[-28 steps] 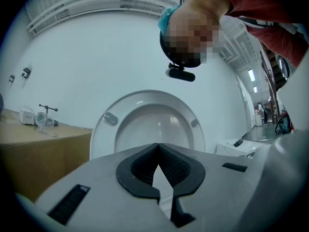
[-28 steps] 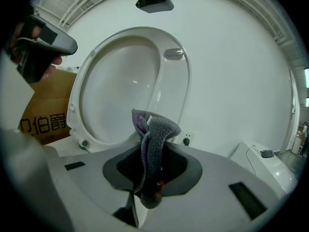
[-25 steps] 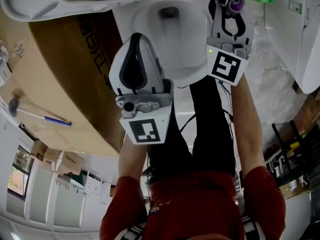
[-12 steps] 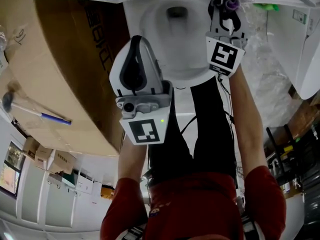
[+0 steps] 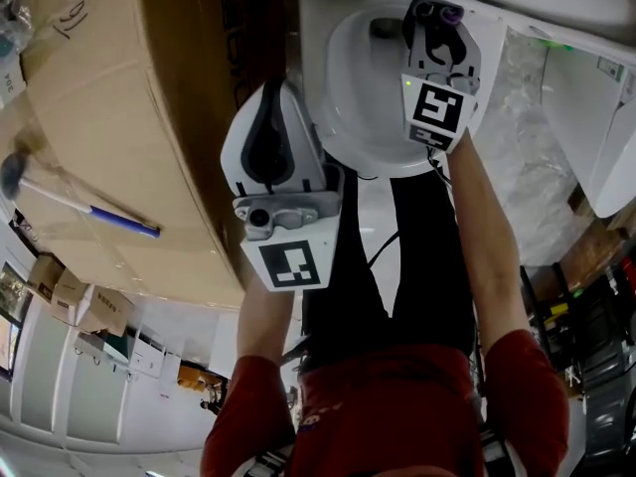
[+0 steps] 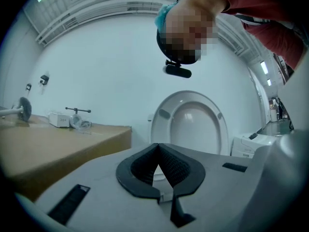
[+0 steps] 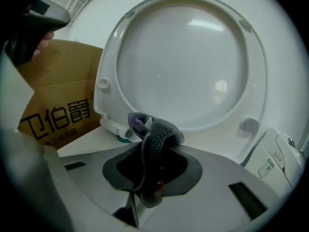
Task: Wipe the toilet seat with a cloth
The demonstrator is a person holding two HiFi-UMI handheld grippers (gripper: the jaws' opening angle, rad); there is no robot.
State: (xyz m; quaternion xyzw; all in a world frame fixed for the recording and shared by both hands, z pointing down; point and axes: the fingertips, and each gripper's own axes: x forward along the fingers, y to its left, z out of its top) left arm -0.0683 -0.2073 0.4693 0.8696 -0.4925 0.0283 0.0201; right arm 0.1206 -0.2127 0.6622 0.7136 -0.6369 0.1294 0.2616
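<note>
right tongs (image 5: 435, 16) dropped lower — clamped on cloth (image 7: 157, 139)

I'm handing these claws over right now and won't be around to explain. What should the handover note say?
Left claw: shut, empty, beside the large brown cardboard box.
Right claw: shut on the crumpled grey cloth with purple trim, over the white toilet bowl, aimed at the raised white toilet seat.
Done: cloth is in grip.
Left: no wiping contact visible yet; bring the cloth onto the seat and wipe all round.
</note>
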